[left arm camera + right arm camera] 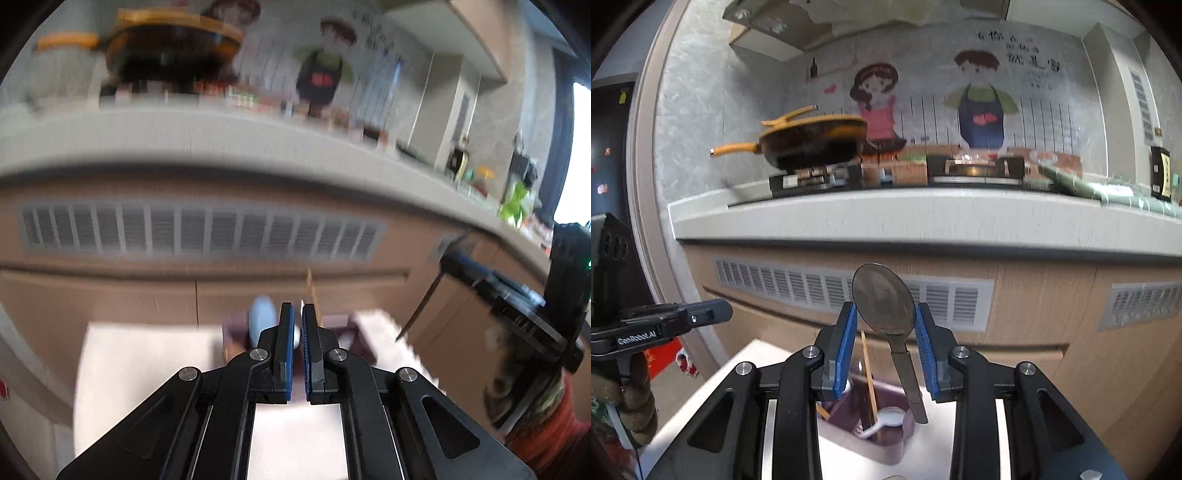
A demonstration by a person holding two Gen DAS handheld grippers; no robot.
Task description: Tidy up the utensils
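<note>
Along the far wall runs the grey kitchen counter (923,218) with a yellow-handled pan (812,142) on the stove, and in front of it stands a small white table (713,391) where the sorting is going on. On that table sits a purple utensil holder (882,439), and it is already partly filled: a pair of wooden chopsticks (868,373) leans upright in it and a white ceramic spoon (886,419) lies with its bowl showing inside. From the left-hand view a pale blue utensil (261,320) also seems to poke up from the holder, though the blur makes it hard to name. The right gripper (885,325) has its blue pads pressed against the bowl of a large metal spoon (882,299), held bowl-up with the handle pointing down just above or just at the holder's opening; I cannot tell whether the handle tip has gone inside. The left gripper (297,325) has its jaws drawn nearly together with only a thin slit between, and nothing that I can see in them. I would say the job is well along, with this metal spoon the piece still to be dropped in; whether more utensils wait elsewhere is out of sight.
</note>
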